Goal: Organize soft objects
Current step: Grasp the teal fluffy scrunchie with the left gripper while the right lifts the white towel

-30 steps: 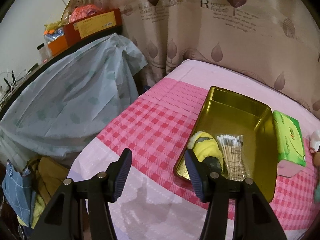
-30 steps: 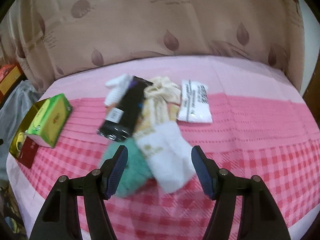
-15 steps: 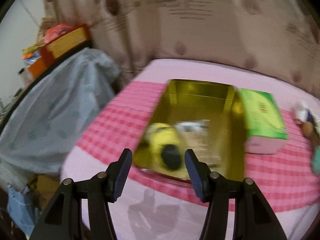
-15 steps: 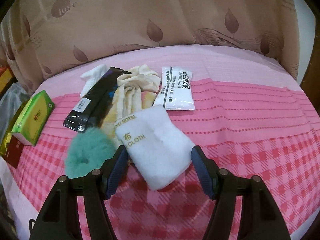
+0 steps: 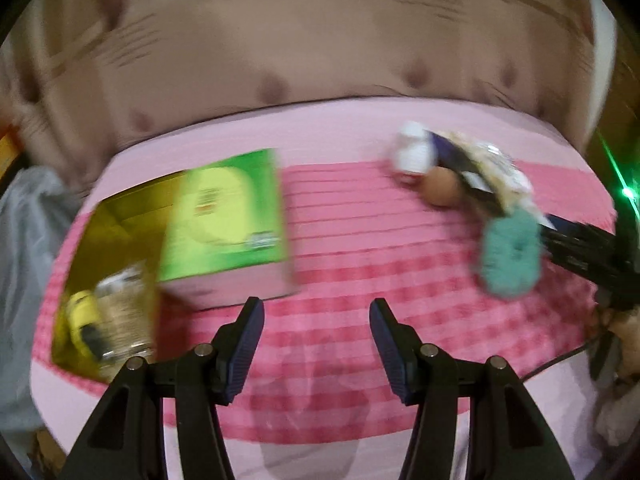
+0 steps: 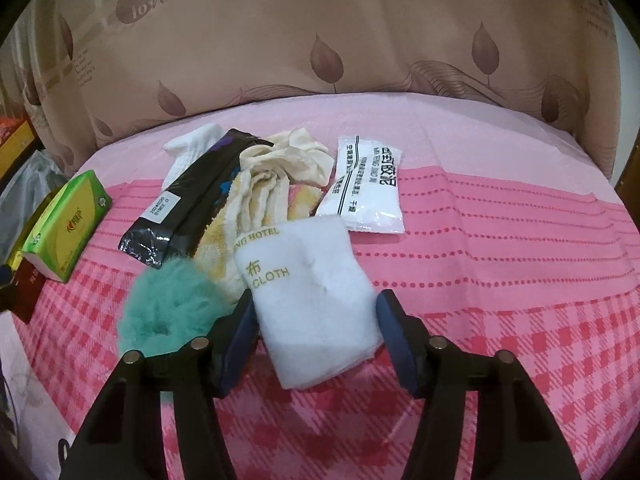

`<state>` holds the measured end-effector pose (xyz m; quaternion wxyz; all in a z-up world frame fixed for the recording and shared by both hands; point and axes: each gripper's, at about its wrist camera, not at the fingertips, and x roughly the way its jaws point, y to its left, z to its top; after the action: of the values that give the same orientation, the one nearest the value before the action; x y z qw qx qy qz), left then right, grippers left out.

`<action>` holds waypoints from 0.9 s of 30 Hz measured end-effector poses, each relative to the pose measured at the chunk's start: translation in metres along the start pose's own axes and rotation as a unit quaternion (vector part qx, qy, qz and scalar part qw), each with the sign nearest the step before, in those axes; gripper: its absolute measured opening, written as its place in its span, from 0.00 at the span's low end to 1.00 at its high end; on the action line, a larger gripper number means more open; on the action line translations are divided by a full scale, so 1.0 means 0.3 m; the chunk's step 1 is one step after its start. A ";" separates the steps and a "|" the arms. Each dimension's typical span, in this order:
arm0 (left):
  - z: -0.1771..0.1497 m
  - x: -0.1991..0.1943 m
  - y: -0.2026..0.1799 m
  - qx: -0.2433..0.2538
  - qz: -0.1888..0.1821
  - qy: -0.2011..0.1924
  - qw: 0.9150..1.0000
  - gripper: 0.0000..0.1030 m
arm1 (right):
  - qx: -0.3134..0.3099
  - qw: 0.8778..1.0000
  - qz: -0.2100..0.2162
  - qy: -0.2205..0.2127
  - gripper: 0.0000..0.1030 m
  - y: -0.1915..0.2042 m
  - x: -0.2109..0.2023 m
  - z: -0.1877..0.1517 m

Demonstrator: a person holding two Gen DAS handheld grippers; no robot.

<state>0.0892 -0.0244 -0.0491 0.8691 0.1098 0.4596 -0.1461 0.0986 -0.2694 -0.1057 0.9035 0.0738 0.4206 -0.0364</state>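
A pink checked bed [image 6: 520, 264] carries the clutter. Only the blurred left wrist view shows the gold tray [image 5: 104, 240] beside the green tissue box [image 5: 228, 216], with the left gripper [image 5: 316, 340] open and empty. The right wrist view shows the right gripper [image 6: 316, 332], fingers closing around a white hotel cloth [image 6: 308, 300], pads apparently not pressing; a teal fluffy puff [image 6: 168, 308] lies just beside.

- Bare pink bedspread [image 6: 500, 264] right of the white towel [image 6: 312, 304]: open passage.
- Teal pompom [image 6: 168, 308], black pouch [image 6: 192, 204] and cream cloth [image 6: 272, 184] crowd the towel's left and far sides.
- Green tissue pack [image 5: 228, 216] and gold tray [image 5: 116, 236] block the bed's left end.
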 end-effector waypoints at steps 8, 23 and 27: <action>0.043 0.070 -0.229 0.035 -0.069 0.020 0.997 0.55 | 0.011 1.000 -0.027 0.008 0.24 -0.034 0.003 -0.004; 0.054 0.118 -0.466 0.101 -0.114 0.031 0.988 0.55 | 0.088 0.994 -0.062 0.000 0.24 -0.201 -0.014 -0.023; 0.065 0.148 -0.518 0.114 -0.109 0.034 0.987 0.55 | 0.092 0.994 -0.060 0.000 0.24 -0.204 -0.012 -0.024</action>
<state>0.0728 -0.1826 -0.0840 0.8134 0.1623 0.4788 -0.2878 0.0831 -0.3285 -0.1139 0.8893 0.1312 0.4188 -0.1288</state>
